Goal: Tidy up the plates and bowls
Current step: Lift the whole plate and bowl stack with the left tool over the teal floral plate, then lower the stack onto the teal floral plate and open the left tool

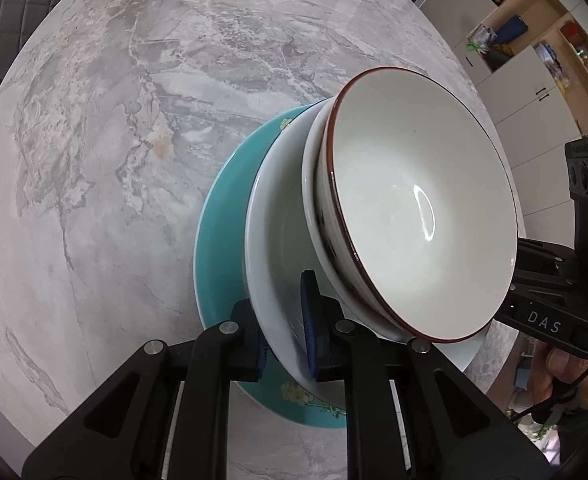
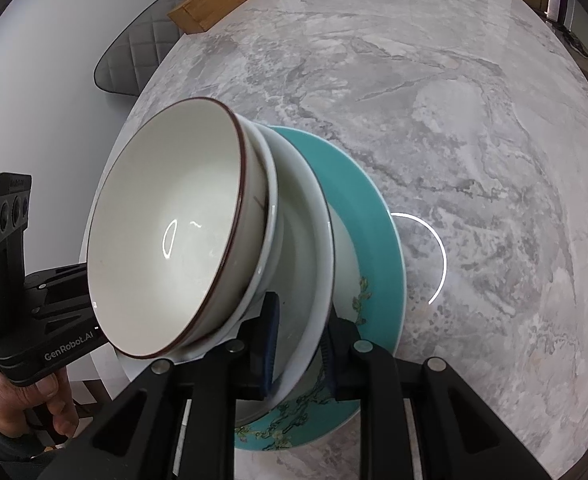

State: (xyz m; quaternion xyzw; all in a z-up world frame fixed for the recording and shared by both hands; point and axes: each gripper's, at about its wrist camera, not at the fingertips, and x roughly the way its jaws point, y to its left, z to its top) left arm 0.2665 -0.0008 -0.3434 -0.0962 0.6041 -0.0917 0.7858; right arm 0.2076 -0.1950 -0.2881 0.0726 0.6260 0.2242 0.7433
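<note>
Both grippers [image 1: 286,336] [image 2: 299,350] angle steeply down, clamping the white plate [image 1: 270,216] rim.

The table [image 1: 114,160] has a polished grey marble-look top that mirrors a ring light. On it, the teal plate [image 1: 222,216], white plate [image 1: 278,200] and brown-rimmed bowl [image 1: 421,208] look like glossy glazed ceramic. Beyond them on the table, a wooden box [image 2: 218,4] is matt. Beside the table, a chair [image 2: 134,60] wears quilted grey upholstery.

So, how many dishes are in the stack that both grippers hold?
4 visible: the teal plate at the bottom, the white plate on it, a white bowl in that, and the brown-rimmed bowl on top. Another could be hidden between them.
</note>
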